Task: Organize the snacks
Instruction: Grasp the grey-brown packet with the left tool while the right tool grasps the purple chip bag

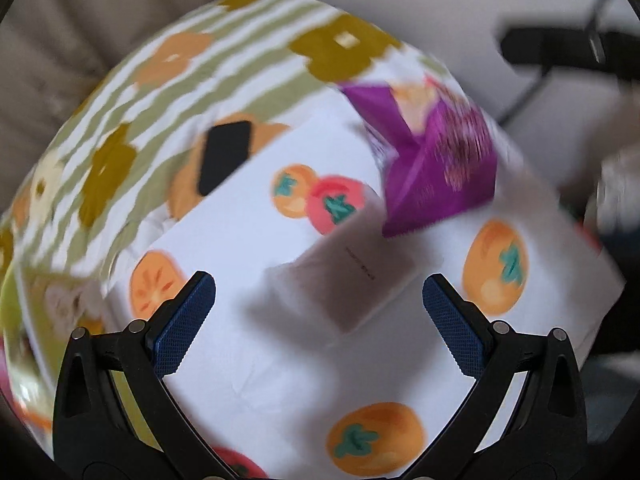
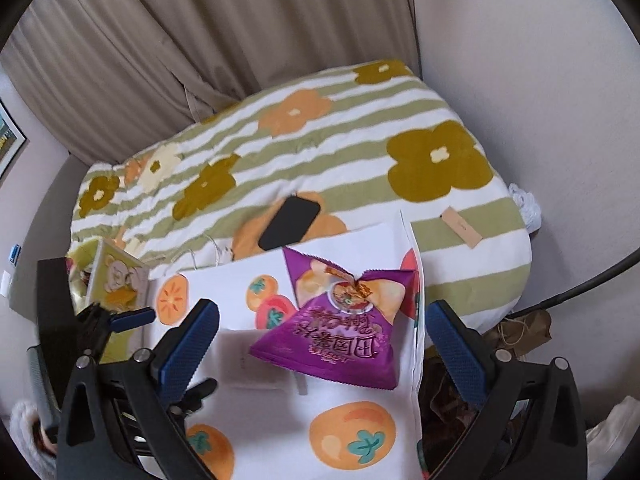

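Note:
A purple snack bag (image 2: pixel 340 332) lies on a white cloth printed with orange fruit (image 2: pixel 344 432); the left wrist view shows the same purple snack bag (image 1: pixel 432 160), blurred, ahead and to the right. My right gripper (image 2: pixel 322 344) hangs open above the bag, nothing between its blue pads. My left gripper (image 1: pixel 320 312) is open over the cloth, above a flat white card (image 1: pixel 352 280). The left gripper's blue fingertip (image 2: pixel 132 318) shows at the left of the right wrist view. A yellow box with a bear picture (image 2: pixel 116 284) stands at the cloth's left edge.
A black phone (image 2: pixel 290 222) lies on the green-striped flowered blanket (image 2: pixel 340 140) beyond the cloth. A tan tag (image 2: pixel 460 226) rests on the blanket at right. Beige curtains (image 2: pixel 200 40) hang behind. Brown paper and clutter (image 2: pixel 520 332) lie off the right edge.

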Motion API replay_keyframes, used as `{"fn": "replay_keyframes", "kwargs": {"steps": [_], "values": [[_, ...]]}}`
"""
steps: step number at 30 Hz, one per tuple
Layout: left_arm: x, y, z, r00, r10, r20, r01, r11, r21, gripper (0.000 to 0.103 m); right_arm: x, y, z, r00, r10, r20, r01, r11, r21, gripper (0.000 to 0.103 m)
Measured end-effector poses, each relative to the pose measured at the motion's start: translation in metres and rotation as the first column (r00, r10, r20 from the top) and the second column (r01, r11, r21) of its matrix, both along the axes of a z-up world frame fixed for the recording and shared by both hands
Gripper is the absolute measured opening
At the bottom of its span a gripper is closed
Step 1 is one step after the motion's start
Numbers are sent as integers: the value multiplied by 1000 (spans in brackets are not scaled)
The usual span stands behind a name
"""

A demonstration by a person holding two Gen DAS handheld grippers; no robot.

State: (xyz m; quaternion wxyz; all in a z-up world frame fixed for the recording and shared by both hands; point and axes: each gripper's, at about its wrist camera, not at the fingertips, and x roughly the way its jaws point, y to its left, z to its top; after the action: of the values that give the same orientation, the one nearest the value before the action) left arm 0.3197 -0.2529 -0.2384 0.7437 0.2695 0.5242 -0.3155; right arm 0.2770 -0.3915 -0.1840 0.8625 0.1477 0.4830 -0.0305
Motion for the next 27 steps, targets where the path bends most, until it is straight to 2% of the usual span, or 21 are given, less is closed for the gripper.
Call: {"fn": "replay_keyframes", "kwargs": {"steps": [2,6,9,13,16,19,24,27], "values": [[-5,-10,-14,996,-87,14,87,995,45,103,3,-2,-9,1000,1,-9,-1,1000,10,103],[-8,-24,-38,978,-208,-3,207,975,84,103,7,-8,-22,1000,-15,-28,15,1000,11,103],[-5,-31,-53,974,-226,-10,226,968,106,103,10,-13,-33,999,-25,-45,26,999,30,103],[8,-31,-67,984,-168,-58,173,982,76,102,13,-13,-45,997,-27,-70,29,999,34,103],[18,-25,-68,990,-105,-95,106,994,8,94,15,-12,-52,996,-29,-85,32,999,42,103],[19,-26,-69,992,-99,-76,98,995,-12,81,20,-10,-58,995,-25,-95,30,998,57,103],[25,-22,-68,996,-52,-73,50,998,-32,69,28,-7,-68,993,-35,-112,45,995,92,103],[30,-14,-68,997,-3,-80,1,1000,-24,67,33,-3,-72,992,-30,-126,42,994,98,103]]}}
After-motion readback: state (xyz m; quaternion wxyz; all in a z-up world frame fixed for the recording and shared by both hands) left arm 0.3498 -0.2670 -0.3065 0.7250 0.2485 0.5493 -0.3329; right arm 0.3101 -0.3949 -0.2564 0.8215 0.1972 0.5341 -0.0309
